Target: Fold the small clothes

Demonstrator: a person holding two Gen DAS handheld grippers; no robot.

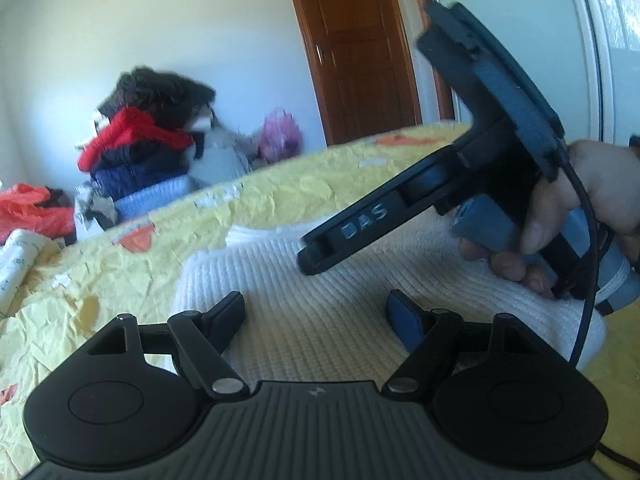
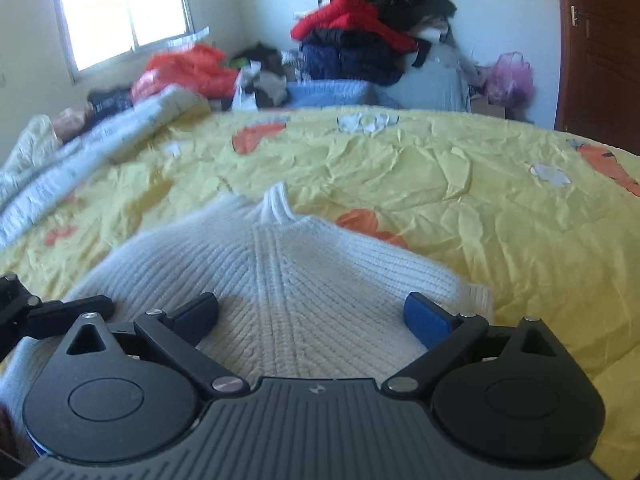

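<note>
A: While both tools are hanging over the white knit sweater [image 2: 304,280], neither is gripping it. Left tool [image 1: 316,316] is sitting w/ jaws apart, nothing between the pads. Right tool [image 2: 312,316] is also spread wide, pads clear of the fabric.

B: And where's the sweater lying?

A: It's lying on the bed, on the yellow bedspread [image 2: 460,184], already bunched into a partly folded shape w/ the collar pointing toward the far side. The person's hand [image 1: 592,200] is holding the right tool's handle just above the knit.

B: What's likely going wrong from here?

A: Thick ribbed knit is prob. springing back, so a fold could be opening up if it's let go w/o pressing. Pinching only the top layer would be dragging it off the layer under it. Crinkly bedspread is soft too, so a pad digging low may be catching the cover along w/ the sweater.

B: Room?

A: Bedroom: clothes pile [image 2: 372,32] stacking up beyond the bed, orange bag [image 2: 188,68] nr the window [image 2: 120,8], wooden door [image 1: 352,48] at the back.
</note>
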